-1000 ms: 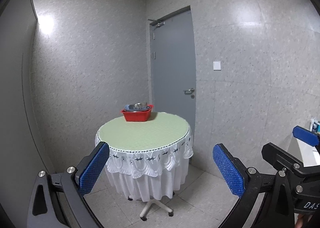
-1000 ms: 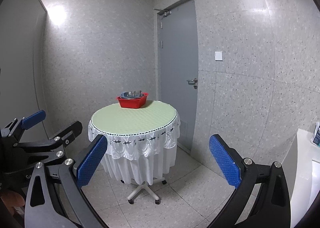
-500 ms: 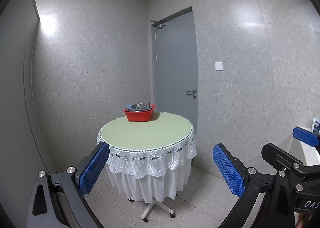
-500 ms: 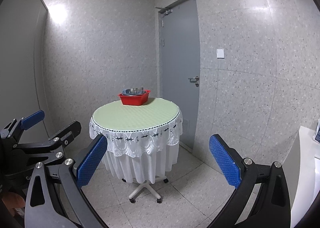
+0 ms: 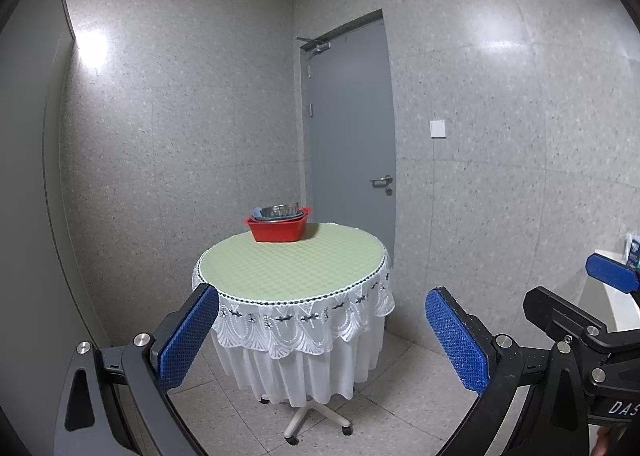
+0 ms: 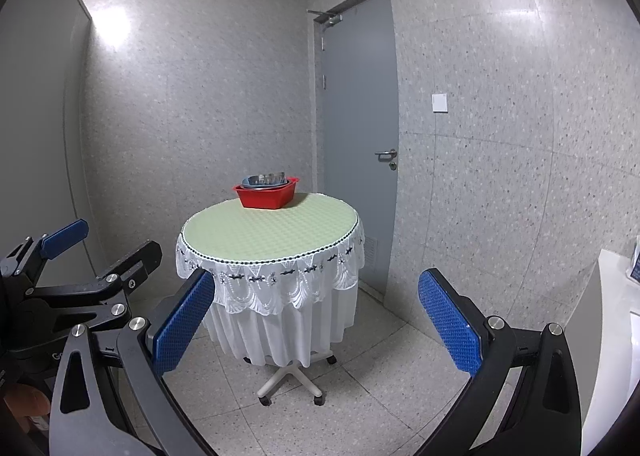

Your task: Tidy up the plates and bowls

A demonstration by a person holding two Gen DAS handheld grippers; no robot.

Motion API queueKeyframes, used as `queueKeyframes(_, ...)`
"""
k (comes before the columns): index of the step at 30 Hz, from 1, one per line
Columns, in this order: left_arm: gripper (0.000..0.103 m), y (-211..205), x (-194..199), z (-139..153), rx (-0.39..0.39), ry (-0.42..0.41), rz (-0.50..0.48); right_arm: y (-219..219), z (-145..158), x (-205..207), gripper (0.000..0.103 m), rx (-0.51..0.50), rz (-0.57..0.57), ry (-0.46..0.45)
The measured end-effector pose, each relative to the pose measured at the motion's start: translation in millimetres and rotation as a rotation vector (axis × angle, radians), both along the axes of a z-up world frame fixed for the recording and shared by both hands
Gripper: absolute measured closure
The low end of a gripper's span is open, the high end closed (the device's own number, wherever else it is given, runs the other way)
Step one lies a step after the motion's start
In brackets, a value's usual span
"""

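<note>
A red basin (image 5: 277,230) holding stacked metal bowls and plates (image 5: 278,211) sits at the far edge of a round table (image 5: 292,264) with a green cloth and white lace skirt. It also shows in the right wrist view: basin (image 6: 265,196), dishes (image 6: 264,180), table (image 6: 268,234). My left gripper (image 5: 322,330) is open and empty, well short of the table. My right gripper (image 6: 316,314) is open and empty, also short of the table. The left gripper also shows at the left of the right wrist view (image 6: 100,248).
A grey door (image 5: 352,135) with a handle stands behind the table on the right wall. A white counter (image 6: 612,336) is at the far right. The table stands on a wheeled base (image 6: 292,380) on a tiled floor. Speckled walls close the corner.
Both grippers have moved a little toward the table and tilted up slightly, so the table sits lower and larger in view. Both stay open and empty.
</note>
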State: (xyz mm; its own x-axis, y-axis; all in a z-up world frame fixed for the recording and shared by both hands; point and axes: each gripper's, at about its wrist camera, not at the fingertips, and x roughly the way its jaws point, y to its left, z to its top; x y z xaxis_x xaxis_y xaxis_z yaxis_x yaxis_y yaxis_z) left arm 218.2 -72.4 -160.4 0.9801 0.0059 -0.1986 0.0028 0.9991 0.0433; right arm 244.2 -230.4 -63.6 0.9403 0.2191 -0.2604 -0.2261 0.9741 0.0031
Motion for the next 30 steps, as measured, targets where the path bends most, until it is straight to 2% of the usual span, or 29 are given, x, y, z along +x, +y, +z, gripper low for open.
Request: queueKeyframes(30, 0.001, 11.5, 23.5, -3.7, -0.004, 0.009, -0.01, -2.4, -3.8, 16.6, 0.0, 0.007, -0.006, 0.027)
